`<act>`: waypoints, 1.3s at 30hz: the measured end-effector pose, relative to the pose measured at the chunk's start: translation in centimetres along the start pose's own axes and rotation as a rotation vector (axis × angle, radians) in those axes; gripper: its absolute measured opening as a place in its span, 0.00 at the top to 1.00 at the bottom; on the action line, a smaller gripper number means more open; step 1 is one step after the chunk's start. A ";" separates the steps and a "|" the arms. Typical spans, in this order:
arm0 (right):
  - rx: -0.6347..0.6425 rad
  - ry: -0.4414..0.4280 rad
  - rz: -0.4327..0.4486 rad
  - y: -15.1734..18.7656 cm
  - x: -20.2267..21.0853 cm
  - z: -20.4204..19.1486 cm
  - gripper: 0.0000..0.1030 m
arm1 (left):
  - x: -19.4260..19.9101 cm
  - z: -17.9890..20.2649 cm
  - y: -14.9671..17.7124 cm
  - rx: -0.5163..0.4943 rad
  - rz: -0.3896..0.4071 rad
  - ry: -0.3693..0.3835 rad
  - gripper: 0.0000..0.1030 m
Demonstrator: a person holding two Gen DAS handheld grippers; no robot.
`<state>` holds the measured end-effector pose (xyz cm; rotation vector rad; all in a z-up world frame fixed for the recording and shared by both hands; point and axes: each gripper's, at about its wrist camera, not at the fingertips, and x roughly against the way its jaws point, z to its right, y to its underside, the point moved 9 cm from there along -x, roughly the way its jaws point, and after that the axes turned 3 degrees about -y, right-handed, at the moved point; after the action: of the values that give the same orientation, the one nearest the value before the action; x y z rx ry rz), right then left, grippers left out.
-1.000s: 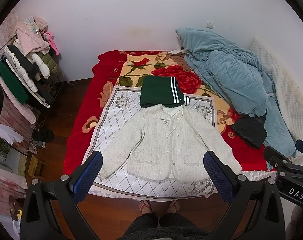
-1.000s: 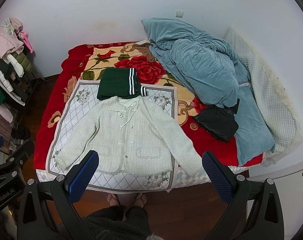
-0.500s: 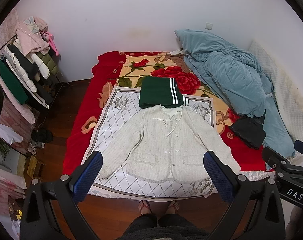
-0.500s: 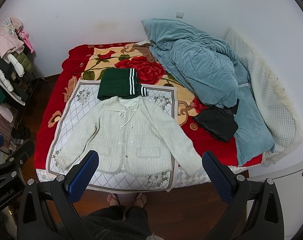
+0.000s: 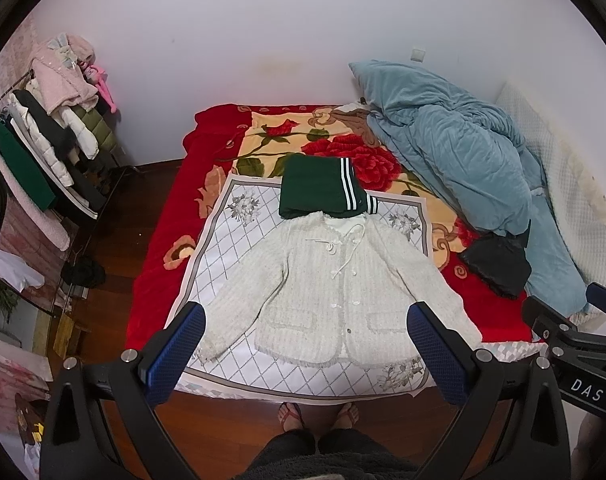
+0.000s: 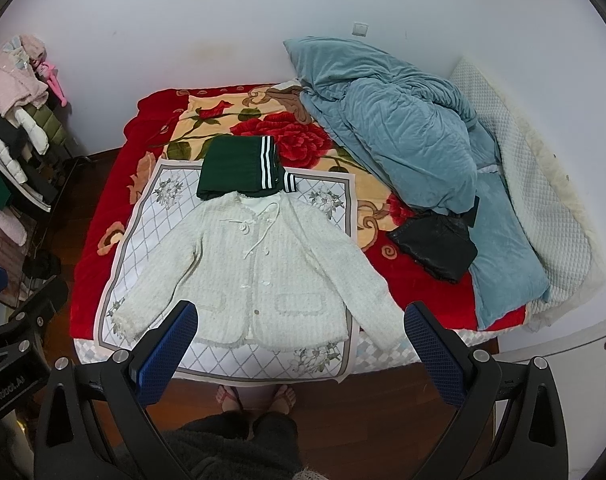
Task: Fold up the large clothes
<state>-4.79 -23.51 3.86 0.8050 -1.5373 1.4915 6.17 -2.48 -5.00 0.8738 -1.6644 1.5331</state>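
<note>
A white knit cardigan (image 5: pixel 335 292) lies flat, front up, sleeves spread, on a white diamond-pattern mat (image 5: pixel 223 248) at the bed's near edge; it also shows in the right wrist view (image 6: pixel 259 272). A folded dark green garment with white stripes (image 5: pixel 319 192) lies just beyond its collar, also seen from the right (image 6: pixel 239 174). My left gripper (image 5: pixel 305 350) is open and empty, held high above the cardigan's hem. My right gripper (image 6: pixel 301 346) is open and empty, also held above the near edge.
A teal duvet (image 6: pixel 399 136) is heaped on the bed's right side with a black garment (image 6: pixel 439 244) beside it. A red floral blanket (image 5: pixel 163 240) covers the bed. A clothes rack (image 5: pixel 43 152) stands at the left. My feet (image 5: pixel 319 416) are on the wood floor.
Both views have shifted very slightly; the clothes have not moved and both grippers stay open.
</note>
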 end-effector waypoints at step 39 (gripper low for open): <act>-1.640 -0.273 -0.044 31.6 -60.9 32.8 0.76 | -48.1 13.9 12.7 -0.146 -0.421 -0.271 0.00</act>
<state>-9.30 -59.25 -63.19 -0.0049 -2.1963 -0.2299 20.04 -14.51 -53.25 1.3000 -1.6202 1.0306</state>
